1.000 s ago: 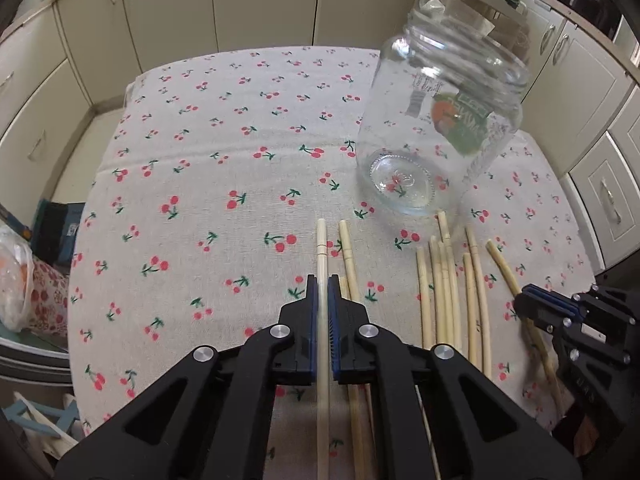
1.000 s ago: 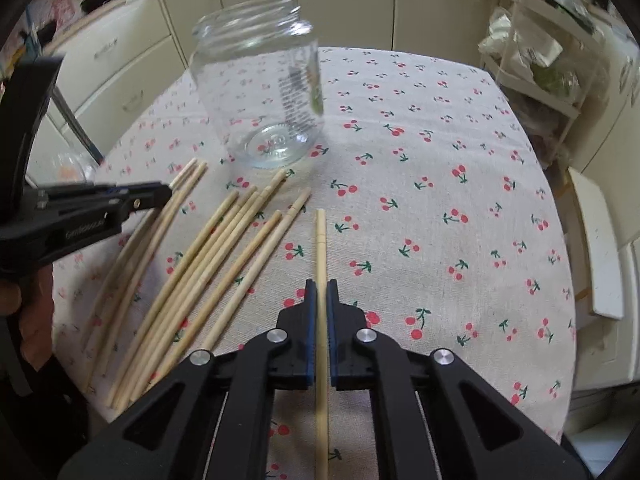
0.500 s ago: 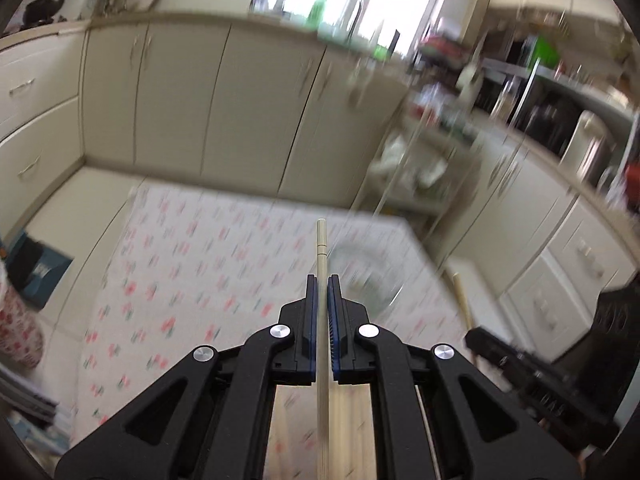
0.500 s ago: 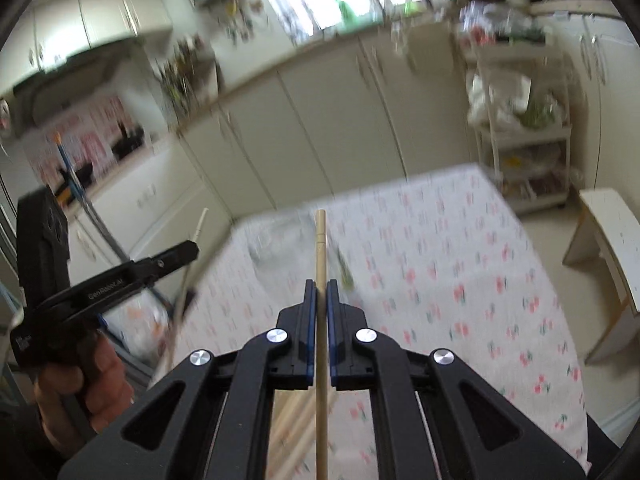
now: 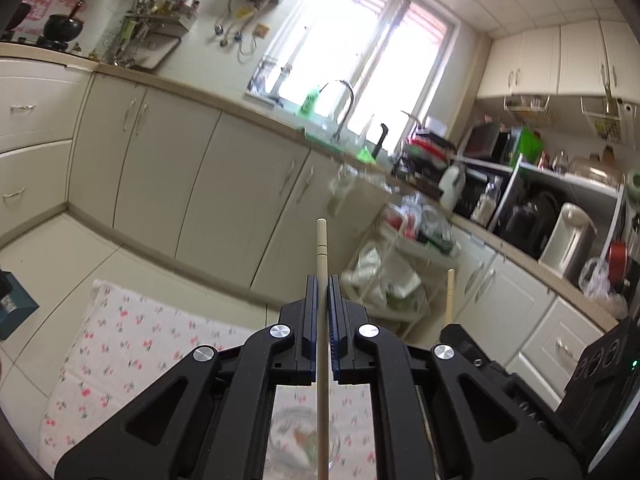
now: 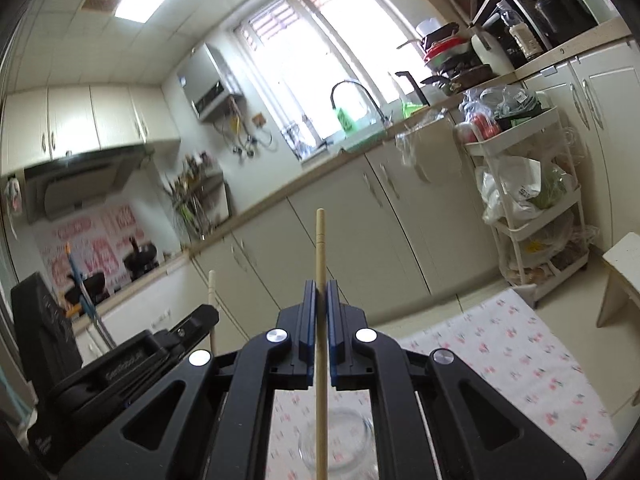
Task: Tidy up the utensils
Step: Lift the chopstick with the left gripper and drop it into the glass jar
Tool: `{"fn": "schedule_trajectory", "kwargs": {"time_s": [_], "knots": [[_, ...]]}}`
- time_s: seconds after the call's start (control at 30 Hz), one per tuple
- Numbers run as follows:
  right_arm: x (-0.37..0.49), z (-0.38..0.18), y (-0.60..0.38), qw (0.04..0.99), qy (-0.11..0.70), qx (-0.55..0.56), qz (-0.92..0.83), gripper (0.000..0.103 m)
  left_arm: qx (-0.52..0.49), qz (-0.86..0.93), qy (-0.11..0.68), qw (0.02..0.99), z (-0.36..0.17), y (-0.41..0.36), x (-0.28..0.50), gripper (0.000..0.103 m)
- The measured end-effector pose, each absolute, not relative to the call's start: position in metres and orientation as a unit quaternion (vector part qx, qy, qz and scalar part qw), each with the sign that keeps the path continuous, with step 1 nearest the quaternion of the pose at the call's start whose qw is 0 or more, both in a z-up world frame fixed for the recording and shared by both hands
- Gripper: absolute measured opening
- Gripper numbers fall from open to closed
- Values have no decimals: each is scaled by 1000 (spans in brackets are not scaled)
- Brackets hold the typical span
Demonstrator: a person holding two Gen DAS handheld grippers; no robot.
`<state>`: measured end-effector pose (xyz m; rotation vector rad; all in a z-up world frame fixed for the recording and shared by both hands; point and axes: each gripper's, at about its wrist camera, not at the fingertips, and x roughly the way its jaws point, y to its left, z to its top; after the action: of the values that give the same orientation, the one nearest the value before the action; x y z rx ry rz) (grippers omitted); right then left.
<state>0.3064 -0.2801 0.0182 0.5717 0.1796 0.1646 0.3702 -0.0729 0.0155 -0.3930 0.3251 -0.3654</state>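
Left wrist view: the left gripper (image 5: 322, 280) is clamped on a wooden chopstick (image 5: 321, 256) that runs straight out between its blue pads, tip up against the cabinets, with the glass jar (image 5: 304, 446) showing blurred low in the frame, below the fingers, standing on the cherry-print tablecloth (image 5: 120, 344). To the right, the other gripper's black body carries its own stick (image 5: 450, 294). In the right wrist view the right gripper (image 6: 320, 286) is likewise closed tight on a second chopstick (image 6: 320, 240), and the jar's mouth (image 6: 340, 446) sits just under it on the cloth, with the left gripper's body (image 6: 132, 360) alongside on the left. The step in hand looks like carrying one chopstick in each gripper toward the jar. Both sticks point roughly level, so the next move probably calls for tipping each one steeply, lining an end over the jar's opening, lowering it inside and only then parting the pads; two sticks entering one mouth together could knock each other or the rim.
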Motion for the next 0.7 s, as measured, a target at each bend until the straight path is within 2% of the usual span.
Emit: {"fn": "schedule_trajectory", "kwargs": {"time_s": [0.3, 0.7], "knots": [[348, 6, -277, 945, 69, 312, 75, 6, -198, -142, 127, 962, -3, -83, 410, 5], [359, -38, -268, 944, 111, 301, 77, 6, -170, -136, 144, 965, -44, -101, 421, 5]]}}
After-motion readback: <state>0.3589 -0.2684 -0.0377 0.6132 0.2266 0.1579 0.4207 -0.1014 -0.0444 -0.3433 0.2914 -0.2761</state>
